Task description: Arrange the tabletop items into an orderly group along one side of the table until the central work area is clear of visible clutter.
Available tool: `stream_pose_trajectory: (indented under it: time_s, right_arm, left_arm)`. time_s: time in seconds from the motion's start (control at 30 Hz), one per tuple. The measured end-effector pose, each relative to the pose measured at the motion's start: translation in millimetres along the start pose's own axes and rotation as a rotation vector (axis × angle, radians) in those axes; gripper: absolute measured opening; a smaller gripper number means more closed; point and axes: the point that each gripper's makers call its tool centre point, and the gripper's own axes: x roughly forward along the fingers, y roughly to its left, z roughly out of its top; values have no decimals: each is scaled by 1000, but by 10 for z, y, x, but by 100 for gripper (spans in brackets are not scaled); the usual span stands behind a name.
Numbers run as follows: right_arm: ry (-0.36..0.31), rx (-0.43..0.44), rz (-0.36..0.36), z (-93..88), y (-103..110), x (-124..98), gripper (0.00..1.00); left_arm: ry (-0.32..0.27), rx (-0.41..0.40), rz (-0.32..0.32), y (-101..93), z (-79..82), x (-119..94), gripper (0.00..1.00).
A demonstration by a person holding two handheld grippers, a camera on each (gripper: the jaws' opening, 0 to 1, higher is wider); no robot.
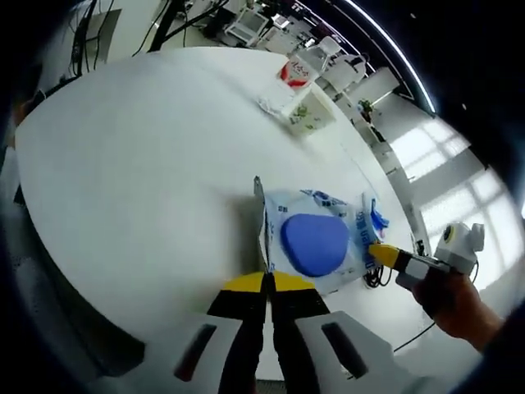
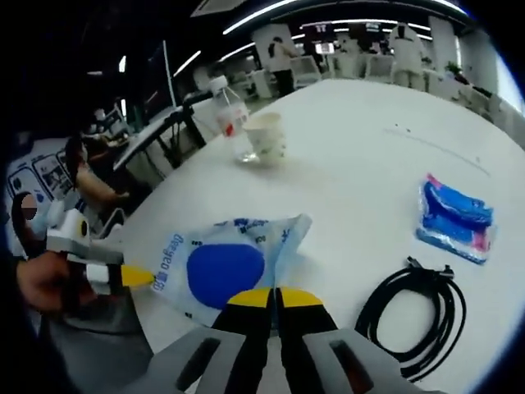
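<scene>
A clear plastic bag (image 1: 316,238) with blue print and a round blue item inside lies on the white table (image 1: 148,164). My left gripper (image 1: 267,283) is shut on the bag's near edge, which stands up a little. My right gripper (image 1: 384,255) comes in from the right, held by a hand, its yellow tip at the bag's far end. In the right gripper view the same bag (image 2: 225,267) lies just ahead of my right gripper (image 2: 276,297), which is shut on its corner. My left gripper (image 2: 135,277) meets the printed end from the left.
A water bottle (image 2: 232,119) and a paper cup (image 2: 267,135) stand together at the far side; both appear far off as the bottle (image 1: 295,72) and cup (image 1: 310,115). A blue and pink packet (image 2: 455,215) and a coiled black cable (image 2: 414,308) lie to the right. People sit beyond the table.
</scene>
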Motion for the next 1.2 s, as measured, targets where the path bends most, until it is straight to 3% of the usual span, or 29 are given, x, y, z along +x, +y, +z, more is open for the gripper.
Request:
stream_pose_trajectory:
  time_s: [0.4, 0.6, 0.9, 1.1, 1.2]
  right_arm:
    - [-19, 108, -26, -273, 29, -86, 0]
    - [-26, 149, -40, -425, 140, -152, 0]
    - [-31, 227, -40, -483, 120, -130, 0]
    - [-44, 255, -41, -550, 141, -141, 0]
    - [-38, 257, -47, -596, 147, -151, 2]
  left_arm:
    - [-23, 18, 1, 35, 154, 20, 0]
    - [-24, 17, 4, 61, 181, 26, 0]
    - [-25, 35, 14, 108, 233, 39, 0]
    - [-9, 115, 1, 91, 225, 27, 0]
    - [1, 165, -7, 97, 221, 10, 5]
